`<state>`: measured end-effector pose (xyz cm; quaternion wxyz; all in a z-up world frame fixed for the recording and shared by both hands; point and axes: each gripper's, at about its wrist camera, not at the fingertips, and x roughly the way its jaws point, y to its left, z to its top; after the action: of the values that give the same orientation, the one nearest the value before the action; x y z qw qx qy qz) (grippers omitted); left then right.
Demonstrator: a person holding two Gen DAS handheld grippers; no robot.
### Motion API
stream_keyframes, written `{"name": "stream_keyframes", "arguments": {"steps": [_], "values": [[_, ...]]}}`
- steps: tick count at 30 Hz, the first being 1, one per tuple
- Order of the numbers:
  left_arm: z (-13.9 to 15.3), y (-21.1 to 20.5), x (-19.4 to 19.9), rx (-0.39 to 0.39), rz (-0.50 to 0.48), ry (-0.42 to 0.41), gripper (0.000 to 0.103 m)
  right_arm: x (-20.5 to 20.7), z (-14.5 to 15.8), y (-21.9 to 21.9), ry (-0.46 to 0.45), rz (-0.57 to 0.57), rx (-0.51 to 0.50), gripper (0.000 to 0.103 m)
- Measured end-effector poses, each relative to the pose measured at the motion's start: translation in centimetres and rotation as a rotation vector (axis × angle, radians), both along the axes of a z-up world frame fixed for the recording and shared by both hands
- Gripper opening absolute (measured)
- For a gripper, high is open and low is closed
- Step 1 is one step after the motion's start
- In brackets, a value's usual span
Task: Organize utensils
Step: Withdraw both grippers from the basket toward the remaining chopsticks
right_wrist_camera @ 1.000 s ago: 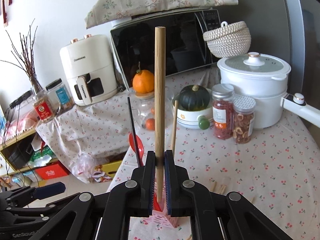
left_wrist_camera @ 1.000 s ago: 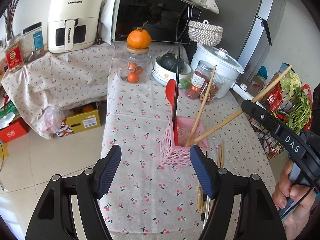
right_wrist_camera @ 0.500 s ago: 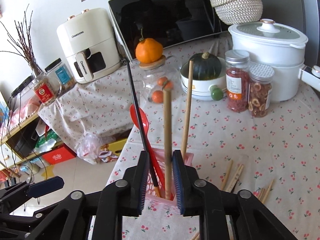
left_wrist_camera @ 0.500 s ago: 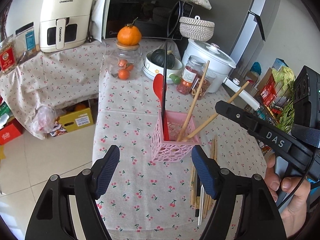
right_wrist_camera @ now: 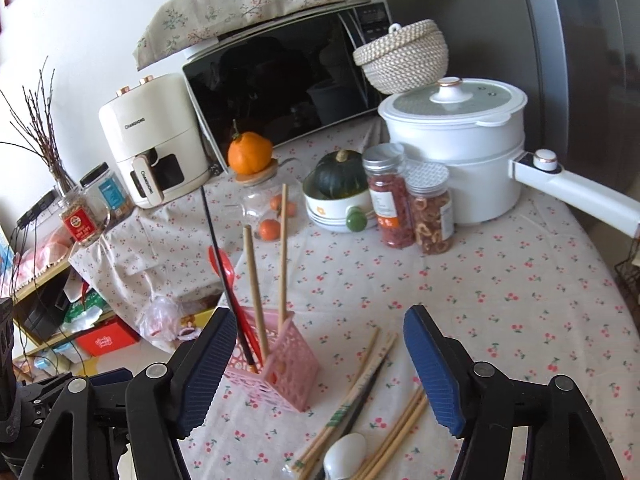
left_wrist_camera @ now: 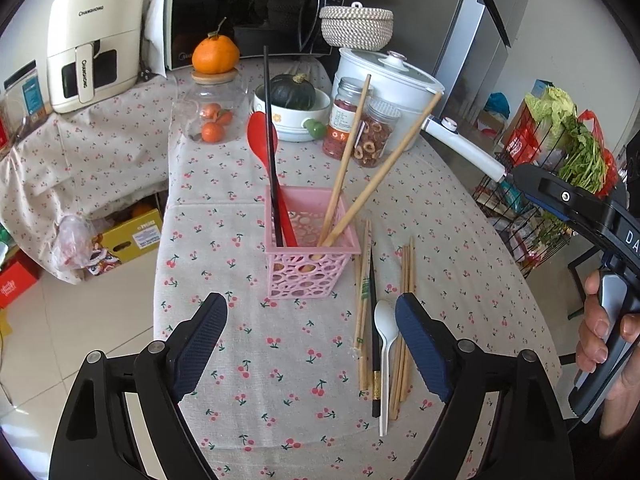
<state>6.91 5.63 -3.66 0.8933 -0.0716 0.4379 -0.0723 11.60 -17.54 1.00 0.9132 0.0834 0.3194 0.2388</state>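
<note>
Utensils: loose chopsticks (left_wrist_camera: 404, 320) and white spoon (left_wrist_camera: 386, 344) lie at 5 o'clock of pink holder (left_wrist_camera: 310, 258) | right gripper (right_wrist_camera: 320, 372), jaws just opened, empty | left gripper (left_wrist_camera: 312, 344) released | next pick: close on one stick mid-length, avoid neighbours | beyond, at 12: jars (left_wrist_camera: 360, 124), pot (left_wrist_camera: 384, 76).

The right hand-held gripper (right_wrist_camera: 316, 372) is letting go: its jaws have just been opening from a tight pinch on the thick wooden chopstick (right_wrist_camera: 253, 288), and nothing sits between them now. That chopstick is now leaning loose in the pink basket (right_wrist_camera: 286, 372) beside 1 other. The left hand-held gripper (left_wrist_camera: 310, 340) is widening too, hanging empty nearer the loose utensils (left_wrist_camera: 382, 340) on the bench (left_wrist_camera: 280, 380).
</note>
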Motion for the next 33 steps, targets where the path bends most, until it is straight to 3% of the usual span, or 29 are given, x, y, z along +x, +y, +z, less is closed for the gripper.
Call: {"name": "stream_keyframes", "arguments": {"steps": [10, 21, 33], "values": [[-5.3, -2.4, 0.9, -0.034, -0.001, 0.151, 0.090, 0.7, -6.3, -1.8, 0.105, -0.032, -0.206, 0.083], [-7.3, -3.0, 1.1, 0.012, -0.014, 0.149, 0.090, 3.7, -13.8, -1.5, 0.241, -0.030, -0.327, 0.083], [-7.3, -3.0, 0.9, 0.029, -0.044, 0.146, 0.090, 5.5, -16.8, -0.8, 0.284, -0.039, -0.411, 0.082]]}}
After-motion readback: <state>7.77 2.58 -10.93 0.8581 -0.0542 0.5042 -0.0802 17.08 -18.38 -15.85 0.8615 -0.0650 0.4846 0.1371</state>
